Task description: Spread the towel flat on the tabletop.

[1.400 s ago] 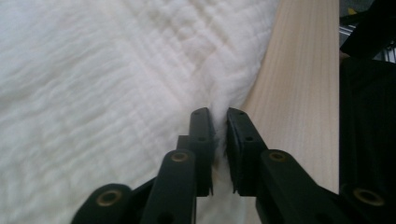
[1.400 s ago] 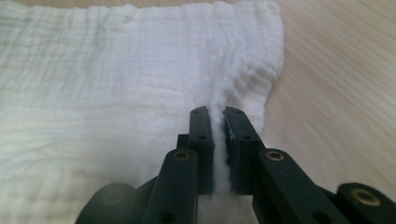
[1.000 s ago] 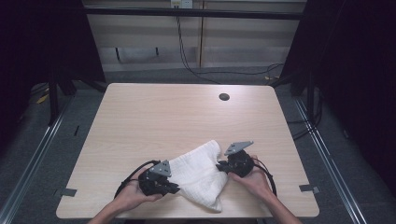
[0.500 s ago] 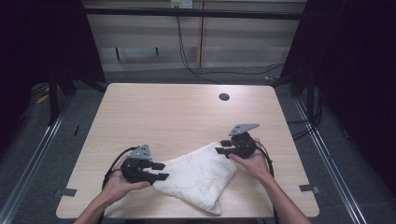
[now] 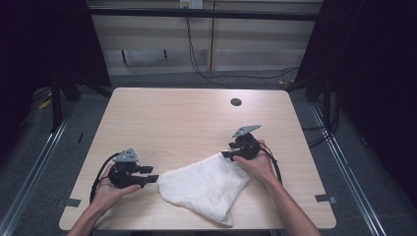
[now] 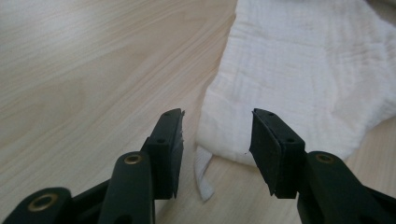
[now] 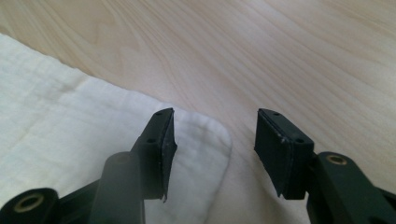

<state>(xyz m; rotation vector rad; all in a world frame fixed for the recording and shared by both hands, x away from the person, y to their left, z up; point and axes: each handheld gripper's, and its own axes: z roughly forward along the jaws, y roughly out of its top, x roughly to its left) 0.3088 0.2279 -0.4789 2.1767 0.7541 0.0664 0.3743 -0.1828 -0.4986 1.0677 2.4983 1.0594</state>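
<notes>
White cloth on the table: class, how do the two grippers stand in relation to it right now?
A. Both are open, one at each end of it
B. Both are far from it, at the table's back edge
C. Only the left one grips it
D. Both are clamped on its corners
A: the left gripper and the right gripper each show open jaws with nothing pinched, at opposite ends of the white cloth, which lies flat on the table.

The right tongs [image 7: 212, 149], just opened, stand apart over the white cloth's [image 7: 70, 135] rounded corner on the wooden surface [image 7: 280, 56].
</notes>
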